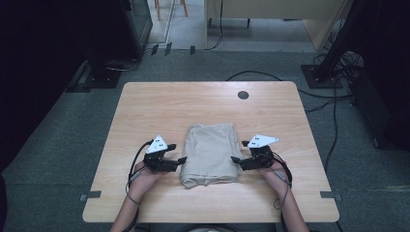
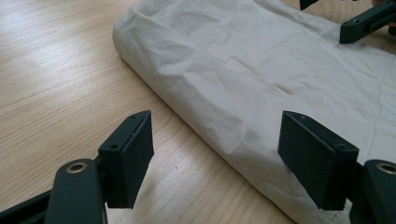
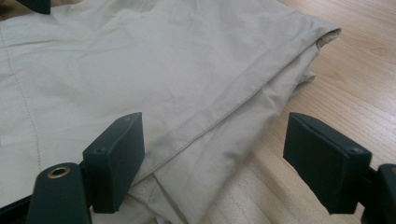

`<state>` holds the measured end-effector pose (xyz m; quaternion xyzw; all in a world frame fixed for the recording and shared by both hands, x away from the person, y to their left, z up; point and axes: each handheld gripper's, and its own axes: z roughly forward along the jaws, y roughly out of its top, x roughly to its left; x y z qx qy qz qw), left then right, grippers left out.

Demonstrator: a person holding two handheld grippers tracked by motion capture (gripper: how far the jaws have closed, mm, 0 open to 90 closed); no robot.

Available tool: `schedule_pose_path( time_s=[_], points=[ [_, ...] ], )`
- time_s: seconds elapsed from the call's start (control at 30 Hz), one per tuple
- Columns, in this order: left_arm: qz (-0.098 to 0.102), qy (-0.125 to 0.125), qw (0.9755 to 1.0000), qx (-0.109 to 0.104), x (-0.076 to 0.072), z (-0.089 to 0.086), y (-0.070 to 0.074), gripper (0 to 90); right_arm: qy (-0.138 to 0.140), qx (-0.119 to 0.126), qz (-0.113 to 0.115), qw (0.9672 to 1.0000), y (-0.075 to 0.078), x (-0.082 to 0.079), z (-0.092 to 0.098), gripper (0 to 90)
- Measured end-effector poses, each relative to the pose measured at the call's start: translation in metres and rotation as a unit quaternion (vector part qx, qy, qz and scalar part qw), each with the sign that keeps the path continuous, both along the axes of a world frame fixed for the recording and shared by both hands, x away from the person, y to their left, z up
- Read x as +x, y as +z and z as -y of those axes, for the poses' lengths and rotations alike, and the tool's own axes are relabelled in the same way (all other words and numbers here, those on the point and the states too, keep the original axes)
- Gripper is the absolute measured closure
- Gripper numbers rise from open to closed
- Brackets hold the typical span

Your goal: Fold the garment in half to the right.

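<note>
Hands at the table's near edge: your left gripper point(image 1: 183, 159) and right gripper point(image 1: 235, 160) both stand with jaws wide, holding nothing, one at each long side of the folded beige cloth point(image 1: 211, 152). Cloth lies flat between them, mid-table point(image 1: 145, 111), nearer the near edge than the far one.

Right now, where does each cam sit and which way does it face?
High view: fixed above the person's side, looking forward and down on the wooden table; both forearms, the left gripper and the right gripper show, flanking the folded beige cloth.
Left gripper view: rides the left gripper, looks along its open black fingers across the cloth's edge.
Right gripper view: rides the right gripper, looks along its open fingers at the cloth's opposite edge.
Shared: all three see cloth and table; each gripper view catches the other gripper's tips beyond the cloth.
</note>
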<state>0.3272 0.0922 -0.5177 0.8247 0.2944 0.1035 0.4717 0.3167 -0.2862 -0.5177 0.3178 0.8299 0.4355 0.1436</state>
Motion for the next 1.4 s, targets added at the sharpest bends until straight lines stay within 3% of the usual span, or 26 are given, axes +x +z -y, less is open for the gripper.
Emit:
schedule_pose_path(
  time_s=[0.67,1.4],
  points=[
    [-0.015,0.011,0.9998,0.002,0.003,-0.007,-0.002,26.7,-0.014,0.002,-0.024,0.9996,-0.002,0.002,0.013,19.1],
    [-0.026,0.025,0.9992,0.02,0.006,-0.011,-0.006,26.7,-0.027,-0.002,-0.025,0.9993,-0.001,0.002,0.024,19.0]
  ],
)
